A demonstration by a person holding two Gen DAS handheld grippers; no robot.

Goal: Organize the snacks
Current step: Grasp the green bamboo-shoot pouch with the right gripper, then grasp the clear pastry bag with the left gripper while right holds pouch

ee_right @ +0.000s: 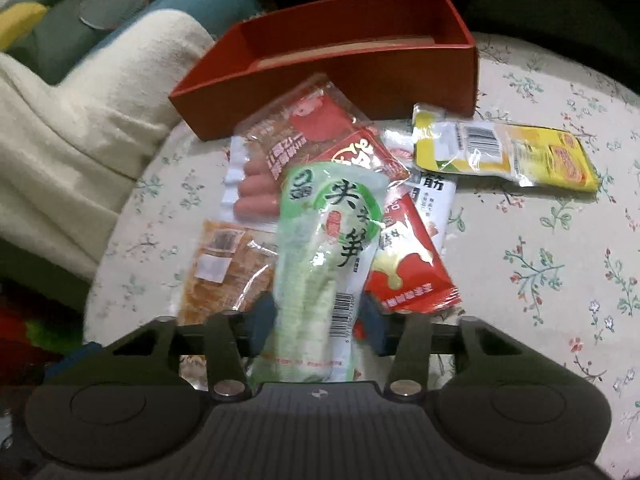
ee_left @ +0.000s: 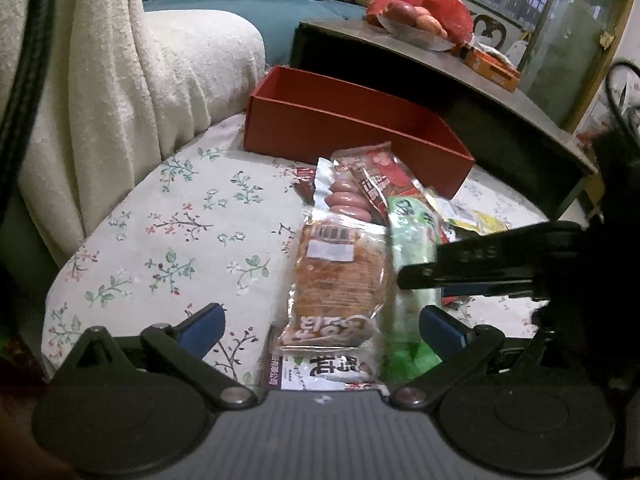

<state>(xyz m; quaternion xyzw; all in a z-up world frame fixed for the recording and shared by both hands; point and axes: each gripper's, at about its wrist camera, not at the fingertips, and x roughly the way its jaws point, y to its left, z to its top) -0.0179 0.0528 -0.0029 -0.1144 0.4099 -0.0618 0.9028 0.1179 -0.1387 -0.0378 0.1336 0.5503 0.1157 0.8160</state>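
Observation:
A pile of snack packets lies on the flowered cloth (ee_left: 180,240) in front of an open red box (ee_left: 352,128) (ee_right: 320,76). My right gripper (ee_right: 318,320) is shut on the green packet (ee_right: 324,248) near its barcode end, with a blue pad against each side. In the left wrist view its black fingers (ee_left: 420,264) reach in from the right across that green packet (ee_left: 412,240). My left gripper (ee_left: 322,328) stands open, its pads on either side of the orange packet (ee_left: 336,276) without touching it. A sausage packet (ee_right: 256,192) and a red packet (ee_right: 404,268) lie underneath.
A yellow packet (ee_right: 508,152) lies apart to the right of the pile. A cream blanket (ee_left: 140,80) covers the sofa arm at the left. Behind the box stands a dark low table (ee_left: 440,80) with a fruit plate (ee_left: 416,24) and an orange carton (ee_left: 492,64).

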